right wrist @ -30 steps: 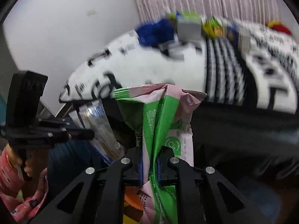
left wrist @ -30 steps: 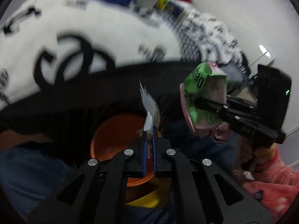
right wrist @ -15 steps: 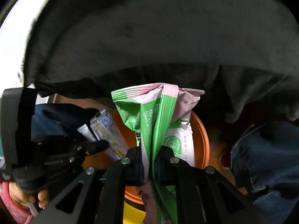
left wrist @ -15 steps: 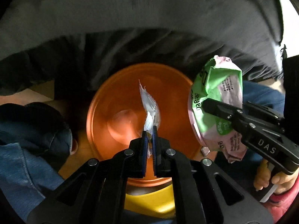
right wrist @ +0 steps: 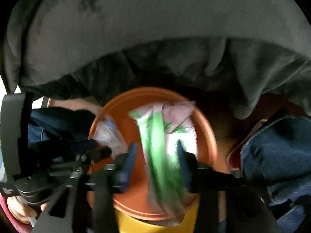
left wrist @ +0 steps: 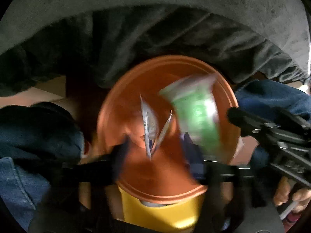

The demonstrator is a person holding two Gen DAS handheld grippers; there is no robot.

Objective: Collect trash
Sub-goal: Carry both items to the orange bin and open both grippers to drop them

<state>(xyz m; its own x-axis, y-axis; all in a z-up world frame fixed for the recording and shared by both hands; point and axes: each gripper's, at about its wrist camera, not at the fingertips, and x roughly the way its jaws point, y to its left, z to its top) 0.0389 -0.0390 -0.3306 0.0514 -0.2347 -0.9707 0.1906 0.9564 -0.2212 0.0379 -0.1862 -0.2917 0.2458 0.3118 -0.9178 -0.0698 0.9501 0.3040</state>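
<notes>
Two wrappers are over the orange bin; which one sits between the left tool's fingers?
The small white wrapper, thin and silvery; the big green one sits farther right, beside the right tool.

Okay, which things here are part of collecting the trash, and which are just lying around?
Part of the job:
- round orange plastic bin
- small silver-white torn sachet, dropping between the opening left gripper jaws
- green and pink crumpled snack bag, loose between the opening right gripper jaws

Lying about:
- dark grey blanket
- blue denim clothing
- yellow plastic piece below the bin
</notes>
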